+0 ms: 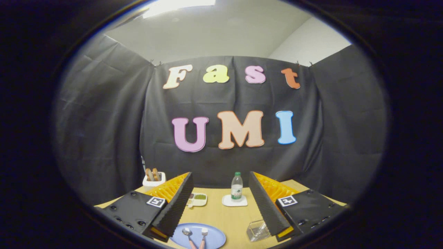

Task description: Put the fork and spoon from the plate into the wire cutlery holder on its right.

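gripper (pixel 221 207) jaws wide apart, empty | metal spoon (pixel 187 233) and fork (pixel 204 233) on round blue plate (pixel 214 238), between jaws, handles seemingly toward them | clear wire cutlery holder (pixel 258 231) right of plate

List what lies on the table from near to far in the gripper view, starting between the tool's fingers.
With the tool open and holding nothing: blue plate carrying the spoon and fork → small compartment tray → water bottle standing on a white coaster → white toaster by the booth wall.
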`<state>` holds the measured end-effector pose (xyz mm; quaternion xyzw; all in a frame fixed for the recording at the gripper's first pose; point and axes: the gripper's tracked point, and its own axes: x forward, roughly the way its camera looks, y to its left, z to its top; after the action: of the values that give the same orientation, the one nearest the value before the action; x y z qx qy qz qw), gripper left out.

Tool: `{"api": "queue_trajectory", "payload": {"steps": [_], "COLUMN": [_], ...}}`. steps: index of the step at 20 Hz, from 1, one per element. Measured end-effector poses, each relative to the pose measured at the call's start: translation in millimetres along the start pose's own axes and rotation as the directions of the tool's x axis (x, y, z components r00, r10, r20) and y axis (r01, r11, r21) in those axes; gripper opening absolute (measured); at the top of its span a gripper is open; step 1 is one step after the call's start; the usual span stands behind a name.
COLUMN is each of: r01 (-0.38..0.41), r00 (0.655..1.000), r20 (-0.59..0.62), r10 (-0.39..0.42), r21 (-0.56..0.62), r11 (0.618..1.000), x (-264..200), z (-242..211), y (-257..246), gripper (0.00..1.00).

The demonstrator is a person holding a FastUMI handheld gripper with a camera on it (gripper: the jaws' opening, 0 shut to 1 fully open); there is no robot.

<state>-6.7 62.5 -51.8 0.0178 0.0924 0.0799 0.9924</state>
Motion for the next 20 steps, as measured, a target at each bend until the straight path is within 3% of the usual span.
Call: {"api": "queue_trajectory", "payload": {"steps": [6,13,17,20], "r01": [-0.079,-0.117,-0.144,-0.148], "r00": [0.981,0.930,0.877,0.813], "r20": [-0.183,-0.360,-0.474,-0.578], "r10": [0.071,0.077,0.072,0.073], "r21": [-0.038,-0.090,-0.117,-0.084], "r11": [0.996,0.989,0.983,0.985], "x": [5.9,5.2,-1.6,-10.3], "z": [-59.2,-134.1,-183.6,-224.2], "y": [20.5,32.8,33.4,32.1], "gripper": [1.00,1.00,1.00,1.00]}}
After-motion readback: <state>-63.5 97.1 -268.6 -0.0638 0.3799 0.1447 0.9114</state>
